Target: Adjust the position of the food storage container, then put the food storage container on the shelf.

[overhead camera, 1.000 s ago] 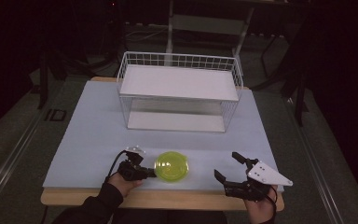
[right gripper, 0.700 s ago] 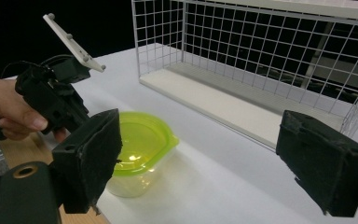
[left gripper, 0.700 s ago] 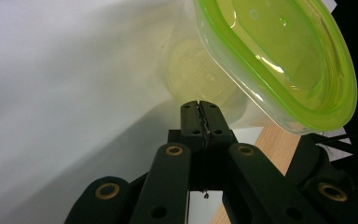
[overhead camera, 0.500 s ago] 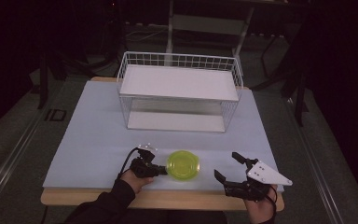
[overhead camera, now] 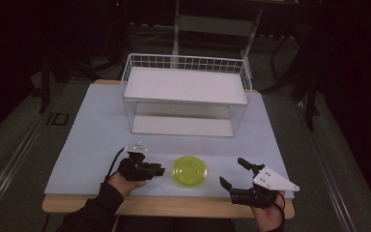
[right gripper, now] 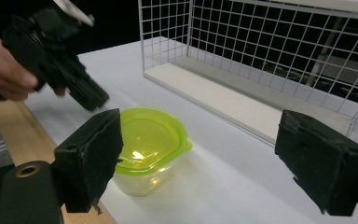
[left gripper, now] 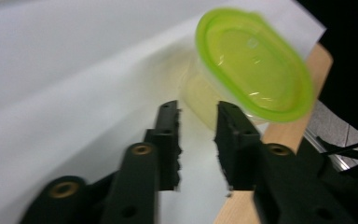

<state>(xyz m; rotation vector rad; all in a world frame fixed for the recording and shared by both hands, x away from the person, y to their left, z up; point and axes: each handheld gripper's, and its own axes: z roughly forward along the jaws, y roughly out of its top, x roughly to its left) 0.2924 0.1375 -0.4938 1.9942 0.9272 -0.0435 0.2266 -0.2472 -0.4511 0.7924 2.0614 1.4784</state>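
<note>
Lidded container (overhead camera: 190,170) free on table; left fingers (left gripper: 228,135) just parted, empty; right fingers (right gripper: 326,163) wide apart.

This looks like a darkened lab or recording studio: a wooden table (overhead camera: 169,207) covered by a pale white sheet (overhead camera: 96,125) stands lit amid blackness, with dark metal stand legs (overhead camera: 314,92) at two o'clock and grey flooring (overhead camera: 9,145) at nine o'clock.

Container (overhead camera: 190,170) on table (overhead camera: 92,130) between left gripper (overhead camera: 158,170) and right gripper (overhead camera: 230,173), before wire basket (overhead camera: 186,96).
</note>
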